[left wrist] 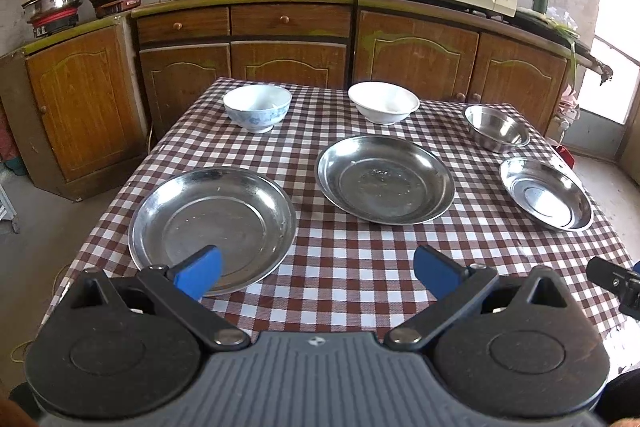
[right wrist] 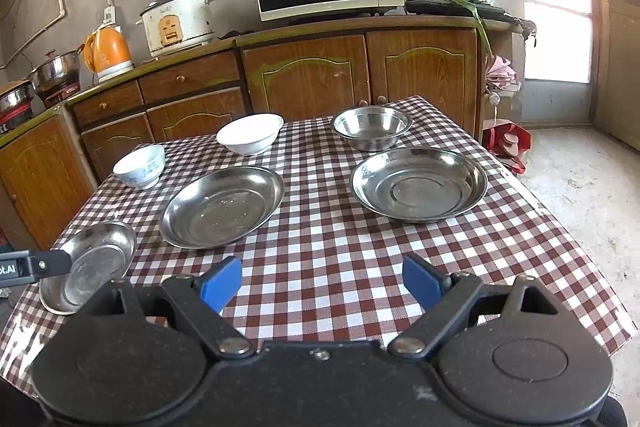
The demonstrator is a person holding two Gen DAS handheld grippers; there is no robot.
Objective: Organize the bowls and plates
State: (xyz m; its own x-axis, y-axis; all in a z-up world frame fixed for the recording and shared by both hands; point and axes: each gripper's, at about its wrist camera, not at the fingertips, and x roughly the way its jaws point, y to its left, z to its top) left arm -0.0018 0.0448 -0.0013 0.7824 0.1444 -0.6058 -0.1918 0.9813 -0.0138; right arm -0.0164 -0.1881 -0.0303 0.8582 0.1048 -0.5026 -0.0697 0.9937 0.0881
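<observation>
A table (left wrist: 360, 279) under a brown-and-white checked cloth carries six empty dishes, all apart from one another. Three steel plates sit in the nearer row: the left plate (left wrist: 212, 227), the middle plate (left wrist: 386, 179) and the right plate (right wrist: 418, 183). Behind them stand a steel bowl (right wrist: 372, 127) at far right, a white bowl (left wrist: 383, 102) and a blue-patterned bowl (left wrist: 257, 107) at far left. The left gripper (left wrist: 318, 273) hovers wide open over the near rim of the left plate, holding nothing. The right gripper (right wrist: 322, 281) hangs open and empty above bare cloth. Likely first step: pinch the left plate's near rim, tip it slightly, then nest it squarely in the middle plate.
</observation>
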